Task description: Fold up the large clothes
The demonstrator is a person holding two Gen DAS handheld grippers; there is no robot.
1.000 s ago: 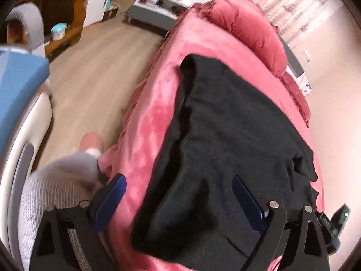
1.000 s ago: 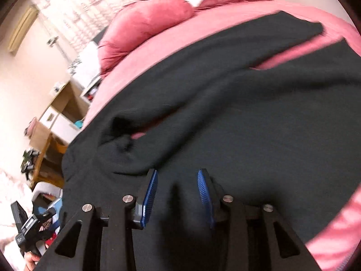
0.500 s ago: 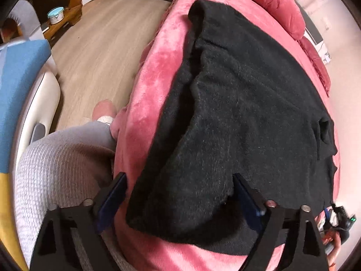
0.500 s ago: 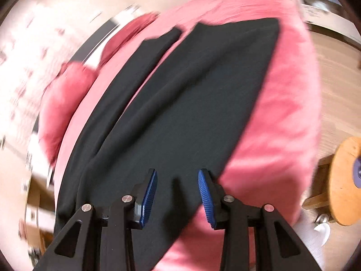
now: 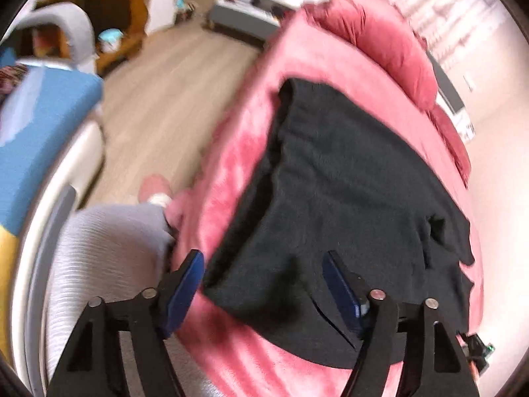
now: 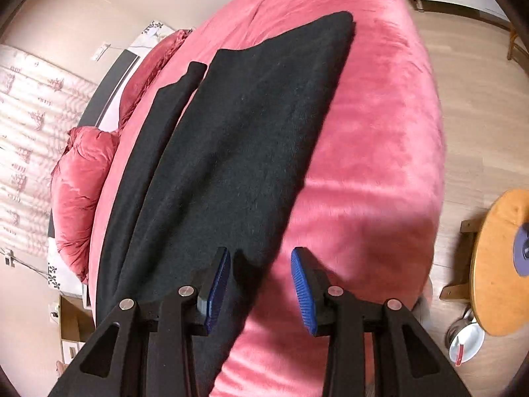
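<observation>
Right gripper [image 6: 259, 284] open above black garment [image 6: 238, 139] edge on bed [image 6: 380, 152].

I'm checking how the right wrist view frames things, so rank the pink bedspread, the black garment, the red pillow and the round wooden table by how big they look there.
1. pink bedspread
2. black garment
3. red pillow
4. round wooden table, cut off by the picture's edge, so its rank against the pillow is unsure.

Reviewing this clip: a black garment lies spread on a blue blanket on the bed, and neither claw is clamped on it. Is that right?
Not quite. The blanket is pink-red, not blue, as the right wrist view shows plainly. The rest holds: the black garment lies spread on it, and both the left claw and the right claw stand open, gripping nothing.
</observation>
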